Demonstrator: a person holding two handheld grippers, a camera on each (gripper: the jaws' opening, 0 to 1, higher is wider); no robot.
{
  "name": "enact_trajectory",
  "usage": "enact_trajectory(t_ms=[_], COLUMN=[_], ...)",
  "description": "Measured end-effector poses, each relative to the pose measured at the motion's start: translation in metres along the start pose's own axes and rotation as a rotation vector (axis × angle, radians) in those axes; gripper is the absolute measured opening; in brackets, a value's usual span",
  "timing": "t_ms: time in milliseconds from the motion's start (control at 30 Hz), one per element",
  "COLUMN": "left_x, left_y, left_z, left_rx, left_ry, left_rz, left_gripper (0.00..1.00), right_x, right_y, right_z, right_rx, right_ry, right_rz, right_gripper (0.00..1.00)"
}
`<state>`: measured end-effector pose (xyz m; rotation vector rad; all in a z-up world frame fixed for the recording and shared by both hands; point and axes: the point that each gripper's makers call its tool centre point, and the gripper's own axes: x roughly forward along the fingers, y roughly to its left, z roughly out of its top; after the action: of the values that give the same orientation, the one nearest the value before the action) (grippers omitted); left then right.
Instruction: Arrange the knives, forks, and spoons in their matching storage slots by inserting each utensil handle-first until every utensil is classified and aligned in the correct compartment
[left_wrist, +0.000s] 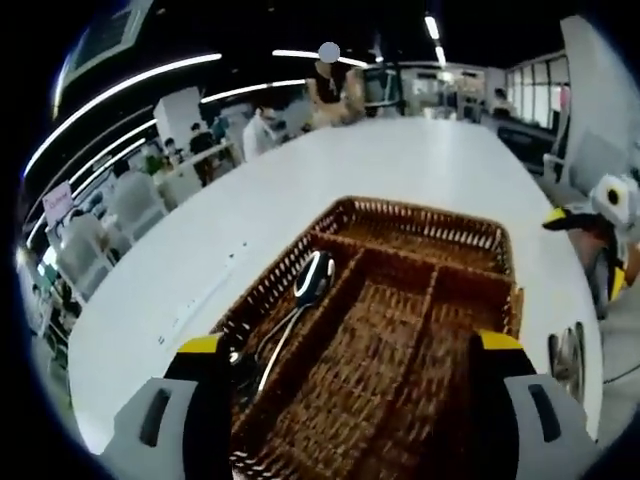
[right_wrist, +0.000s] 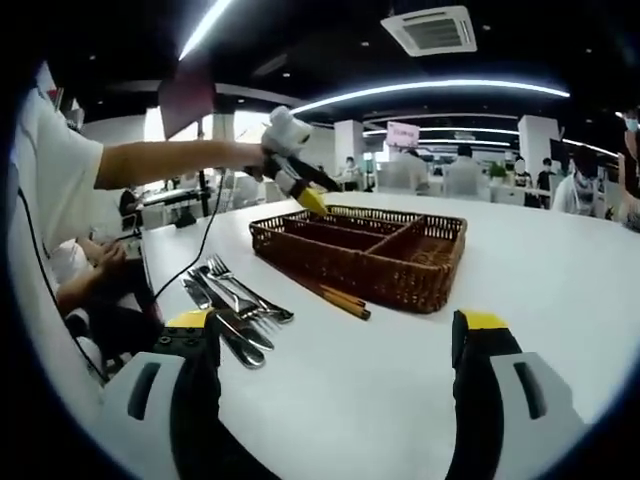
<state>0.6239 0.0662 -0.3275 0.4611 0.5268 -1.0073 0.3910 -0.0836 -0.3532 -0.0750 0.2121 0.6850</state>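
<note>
Brown wicker tray (left_wrist: 420, 300), divided; black-handled spoon (left_wrist: 300, 300), seemingly, in side slot.

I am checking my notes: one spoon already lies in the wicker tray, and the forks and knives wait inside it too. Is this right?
Not quite. The spoon does lie in the wicker tray, but the forks and knives wait on the white table beside it, as the right gripper view shows.

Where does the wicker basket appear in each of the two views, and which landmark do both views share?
Left gripper view: the wicker basket lies at lower centre, between the jaws.
Right gripper view: the basket stands at centre, beyond the jaws.
Shared landmark: the white table under it.
</note>
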Motion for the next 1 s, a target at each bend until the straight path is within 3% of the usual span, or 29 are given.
enact_trajectory(t_ms=[833,1000], left_x=[-0.030,-0.033], left_y=[-0.019,-0.022], left_z=[-0.011,-0.017], left_rx=[-0.045,-0.048], left_ry=[-0.071,-0.061], left_rz=[0.073,0.079], left_gripper=[0.99,0.99], right_x=[-0.006,-0.006], right_y=[0.019,0.024], right_z=[0.006,0.007], right_rx=[-0.009,-0.013], right_ry=[-0.016,-0.016], right_rz=[0.026,0.034], right_gripper=[1.00,1.00])
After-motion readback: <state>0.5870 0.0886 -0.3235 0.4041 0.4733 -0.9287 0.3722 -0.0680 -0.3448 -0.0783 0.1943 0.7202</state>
